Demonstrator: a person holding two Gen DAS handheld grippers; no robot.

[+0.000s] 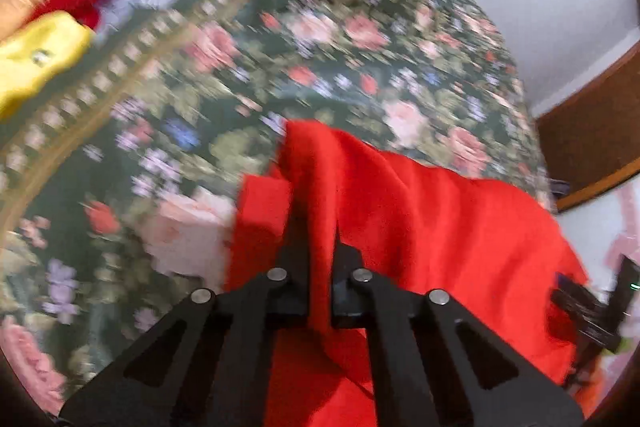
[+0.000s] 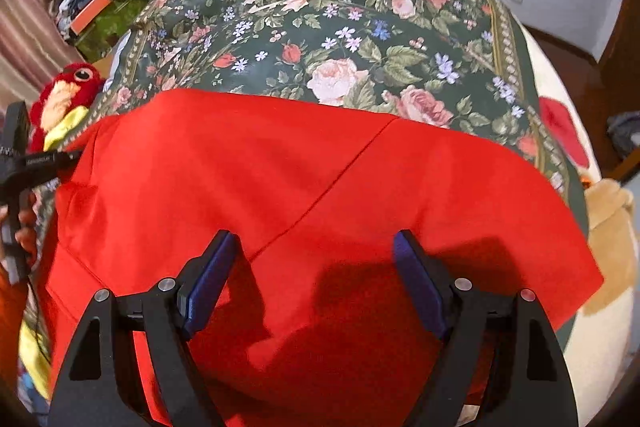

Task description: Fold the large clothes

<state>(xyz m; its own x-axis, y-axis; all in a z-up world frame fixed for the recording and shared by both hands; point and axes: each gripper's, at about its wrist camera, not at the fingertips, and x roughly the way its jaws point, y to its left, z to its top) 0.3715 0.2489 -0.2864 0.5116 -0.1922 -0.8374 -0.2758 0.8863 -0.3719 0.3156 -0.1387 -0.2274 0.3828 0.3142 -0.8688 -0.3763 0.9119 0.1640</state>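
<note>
The left gripper (image 1: 320, 227) was clamped on a raised fold of the red garment (image 2: 280, 167); the right gripper (image 2: 316, 259) was held apart over the cloth, nothing pinched. The garment was spread beneath and ahead of both jaws on a floral bedspread (image 2: 340, 27). It was judged soft, light and limp, likely to sag and slide; edges or corners were judged the best hold, a diagonal seam noted between the right jaws. Beyond, left of the jaws, a red plush toy (image 2: 76, 83) and clutter were seen; right, a tan plush (image 2: 612, 211). Nothing was seen blocking the fold.
</note>
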